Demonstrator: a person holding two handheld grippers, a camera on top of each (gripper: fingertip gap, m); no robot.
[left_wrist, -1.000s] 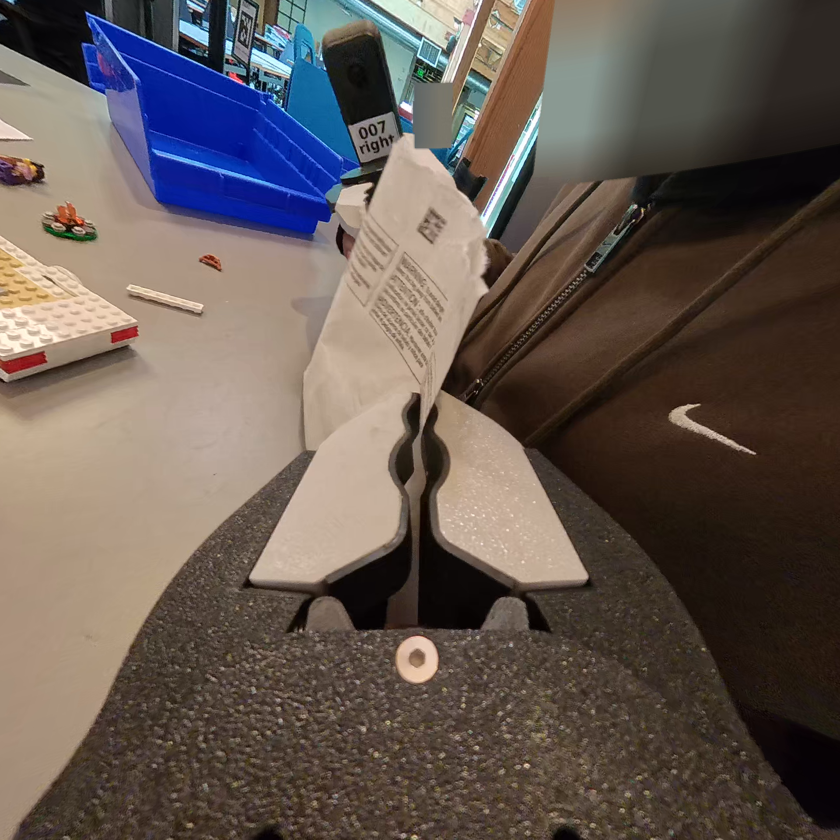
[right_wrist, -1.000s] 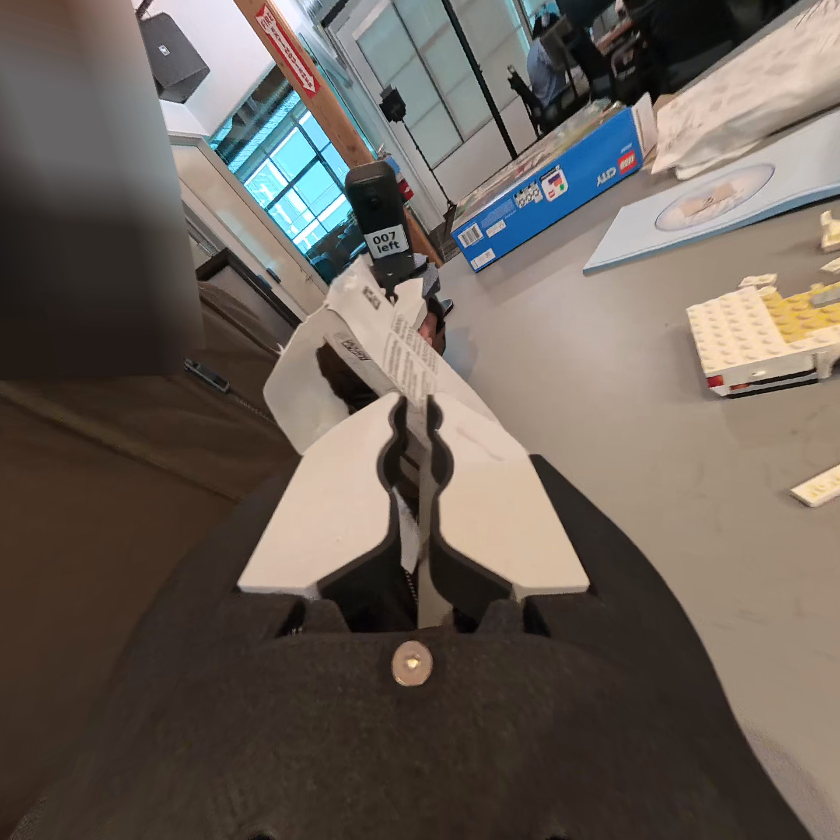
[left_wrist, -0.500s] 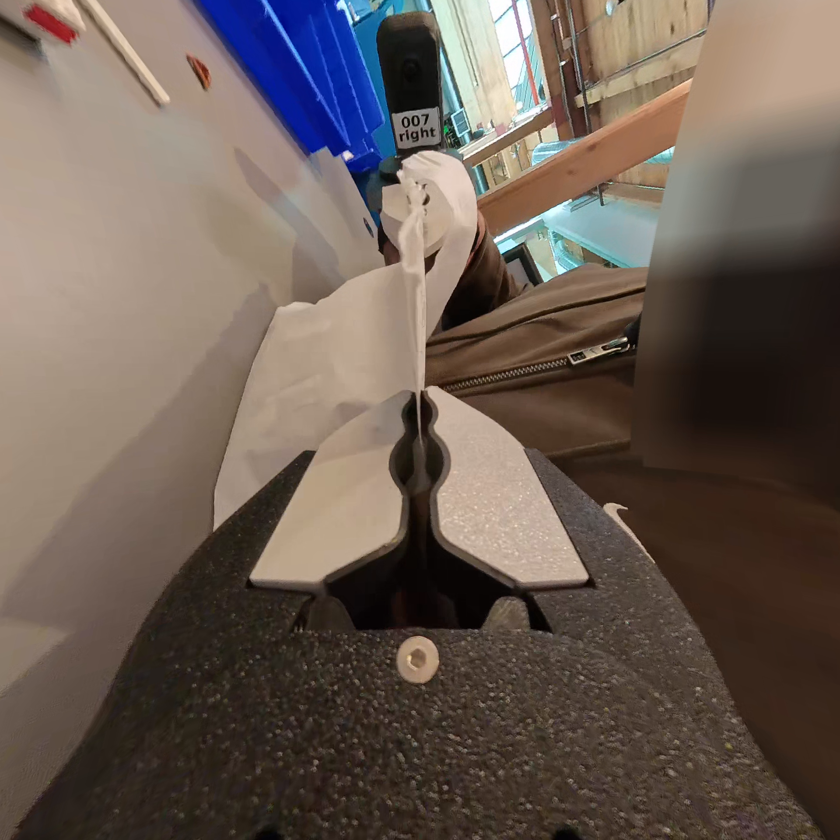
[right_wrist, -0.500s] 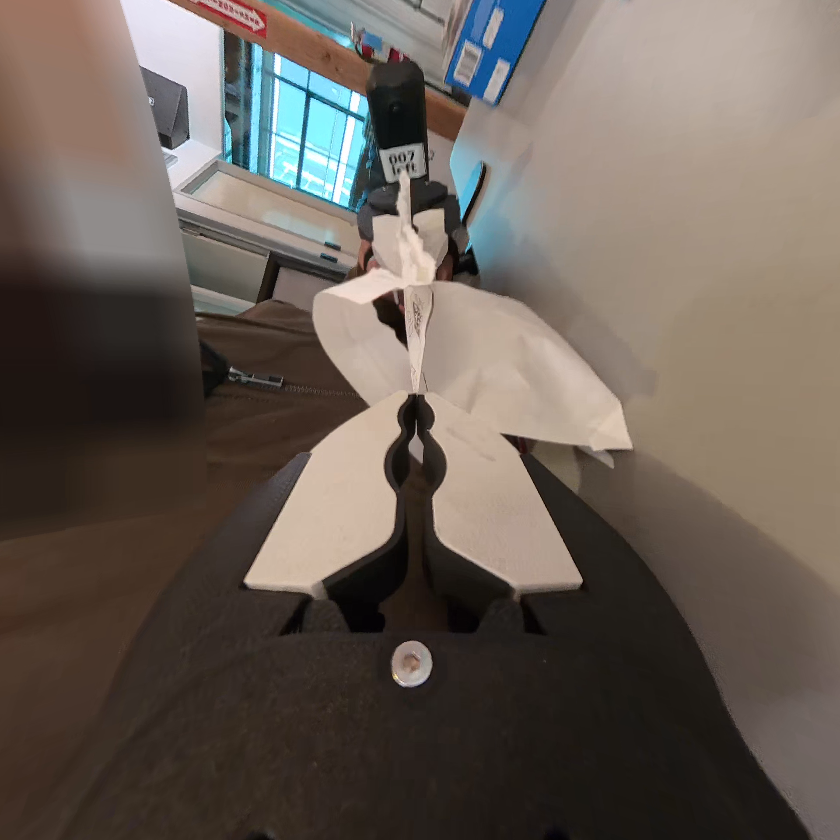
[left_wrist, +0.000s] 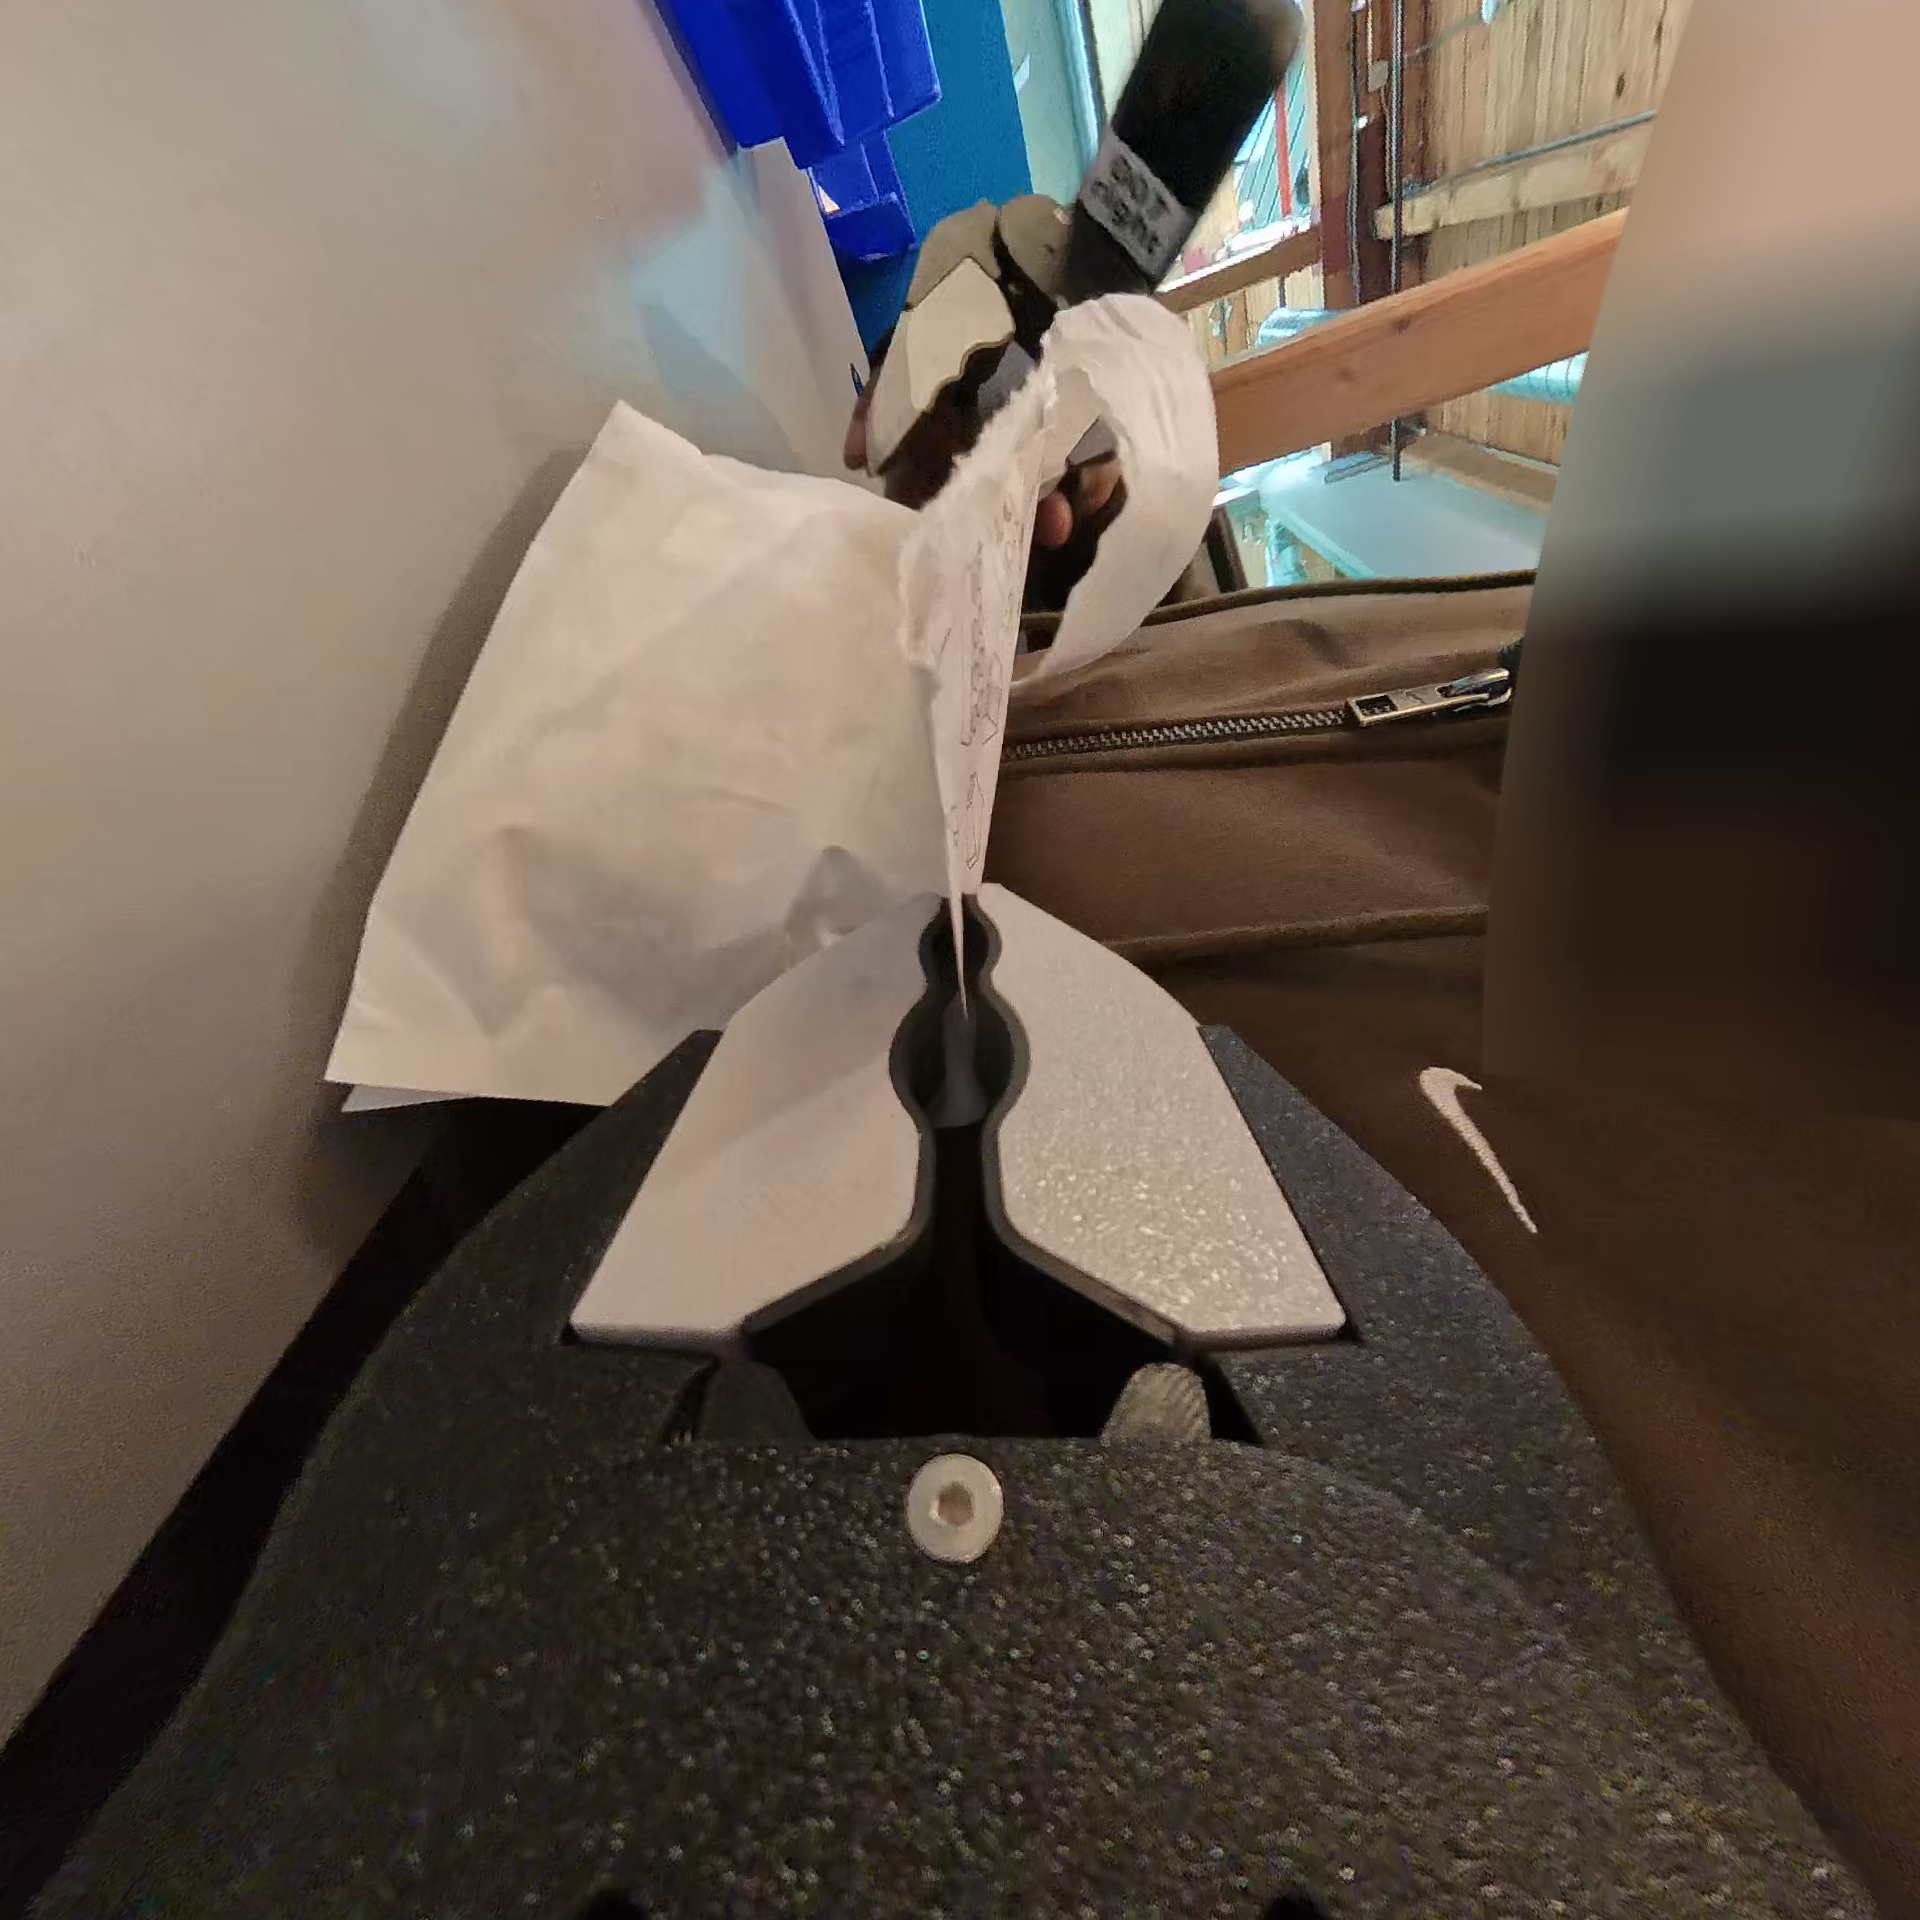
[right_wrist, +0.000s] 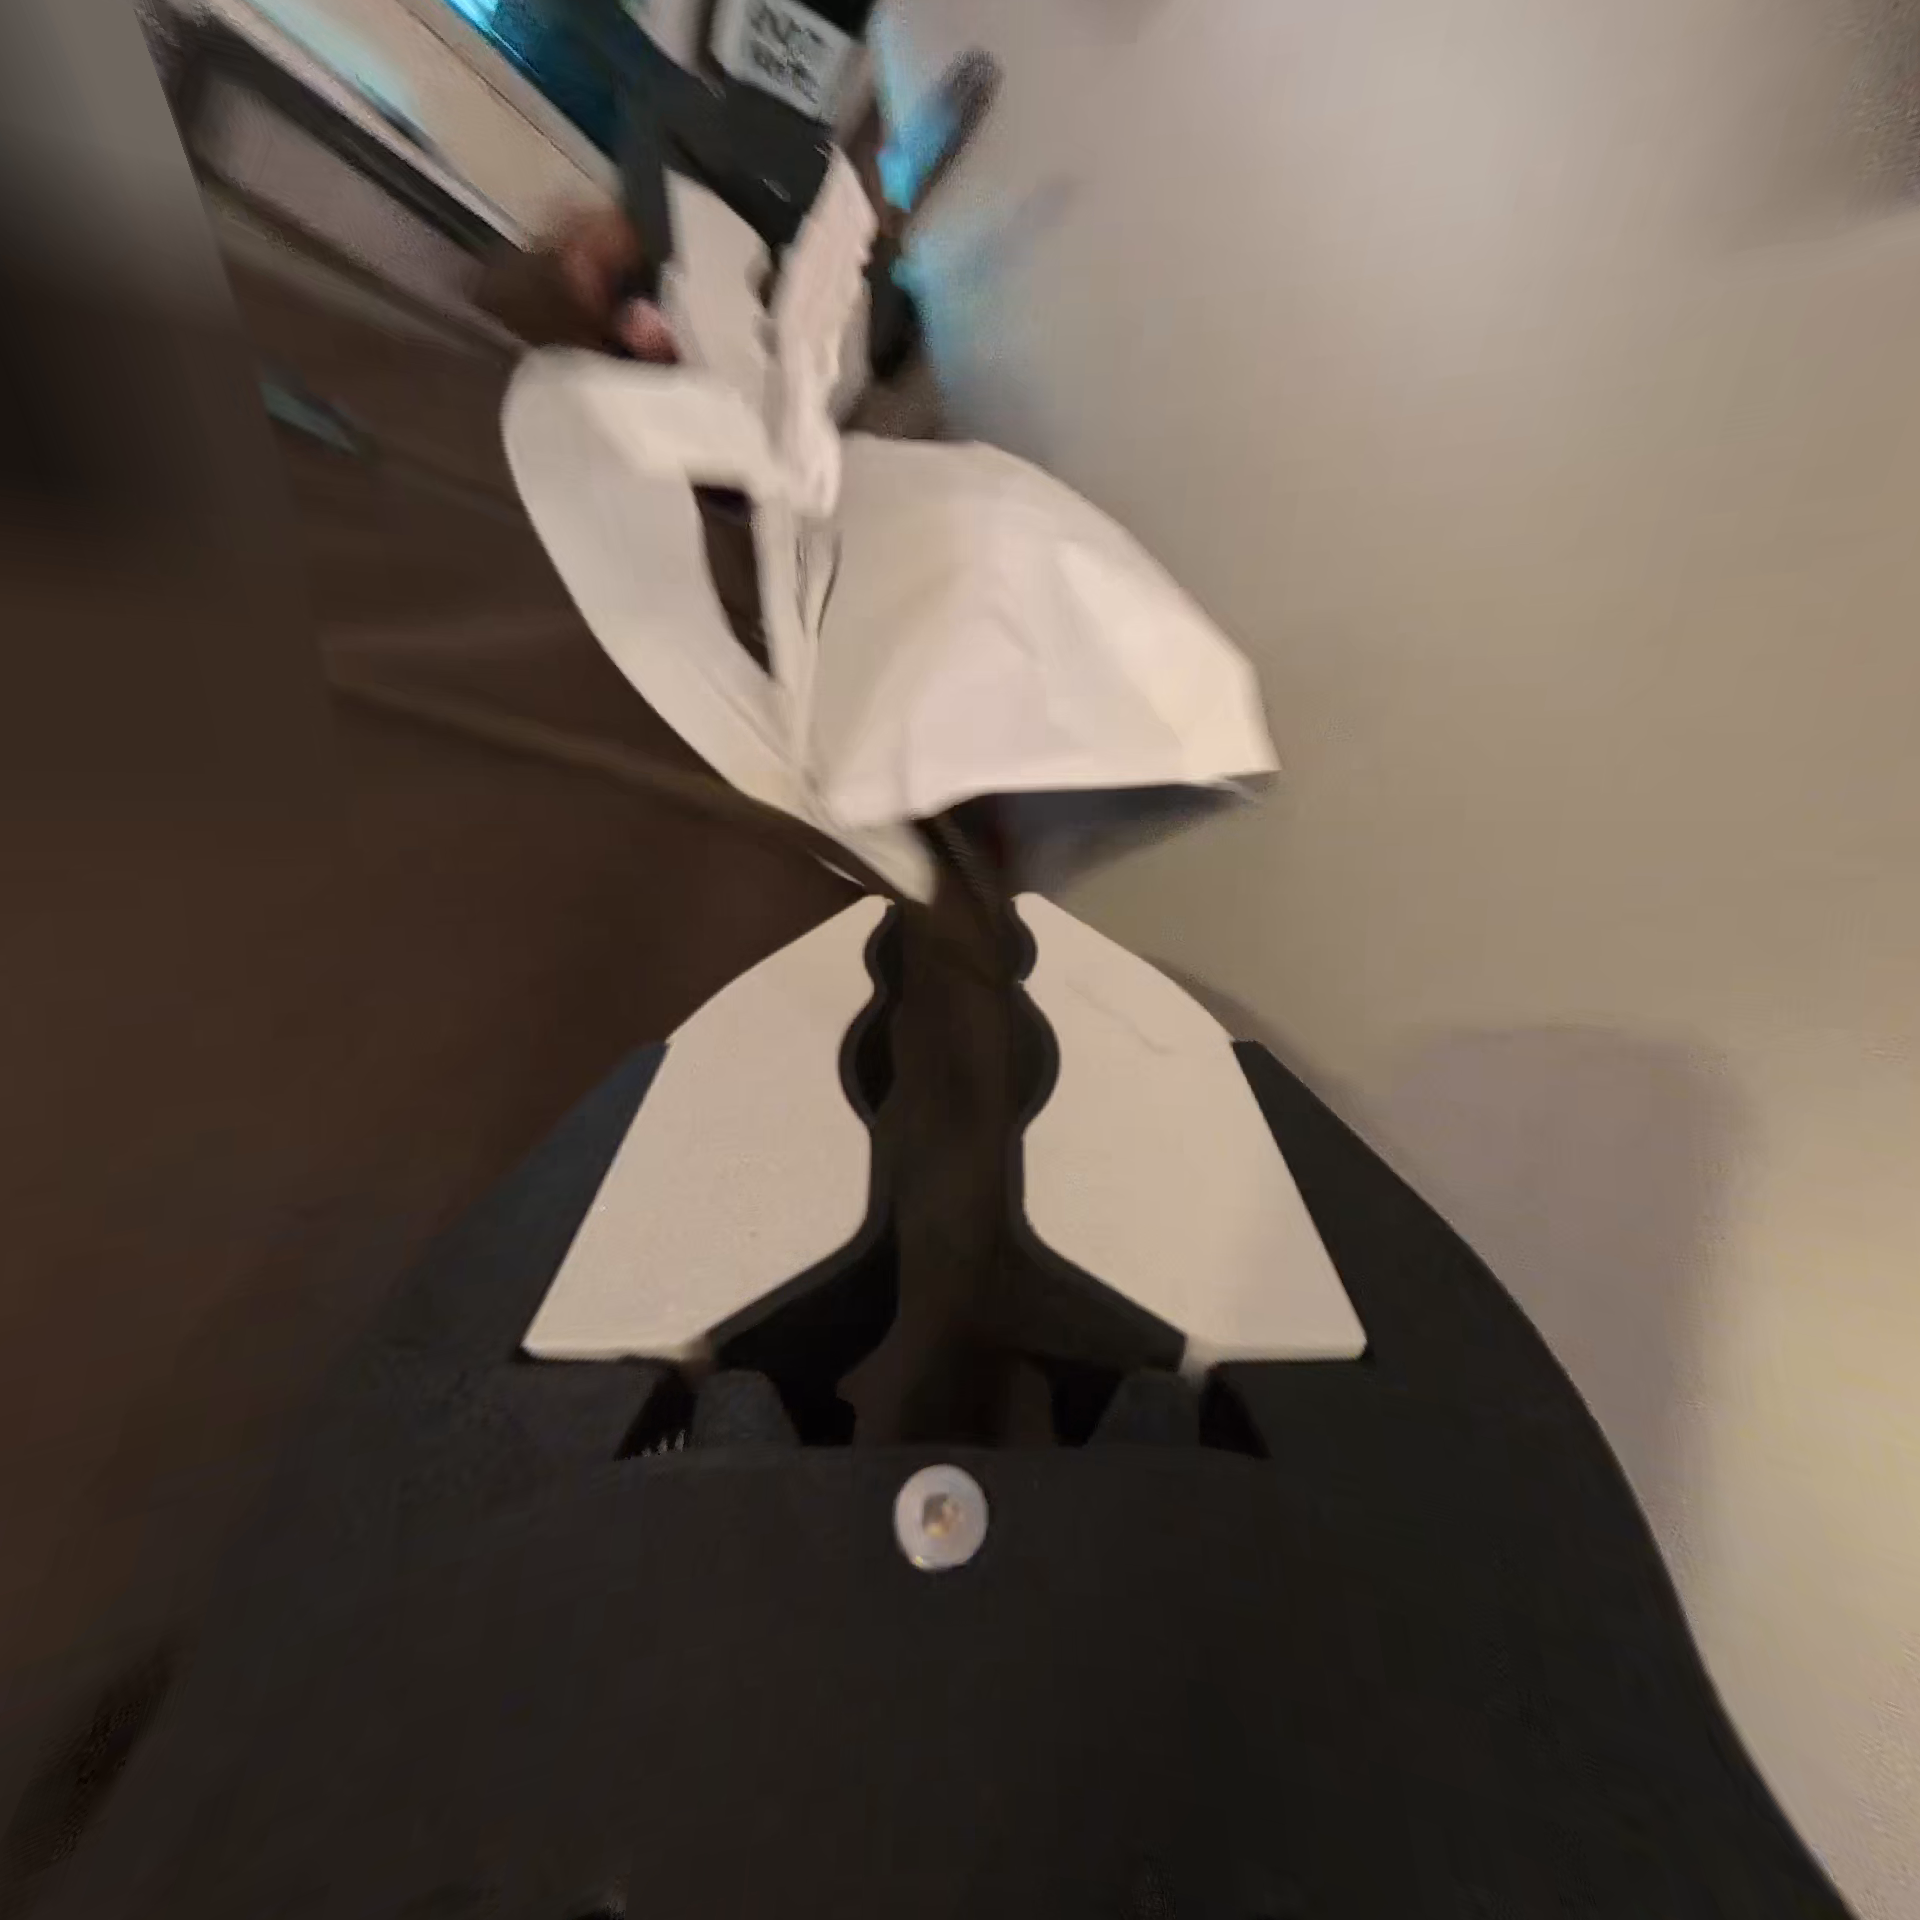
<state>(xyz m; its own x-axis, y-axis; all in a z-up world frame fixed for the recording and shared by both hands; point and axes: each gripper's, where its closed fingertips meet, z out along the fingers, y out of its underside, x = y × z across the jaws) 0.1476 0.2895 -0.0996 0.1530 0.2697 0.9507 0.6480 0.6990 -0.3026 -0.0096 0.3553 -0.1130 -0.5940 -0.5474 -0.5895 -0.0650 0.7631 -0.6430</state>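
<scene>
In the left wrist view, your left gripper (left_wrist: 961, 925) has its jaws together on a thin edge of the white paper bag (left_wrist: 665, 748), so the bag hangs from this pinch beside the grey table (left_wrist: 260, 520). Farther off, the right gripper (left_wrist: 961, 343) stands at the torn top of the bag, in front of the blue bin (left_wrist: 821, 104) and your brown jacket (left_wrist: 1247, 831). In the right wrist view, which is blurred, the jaws of your right gripper (right_wrist: 951, 925) stand apart with no paper between them; the bag (right_wrist: 987, 644) lies just beyond the tips.
</scene>
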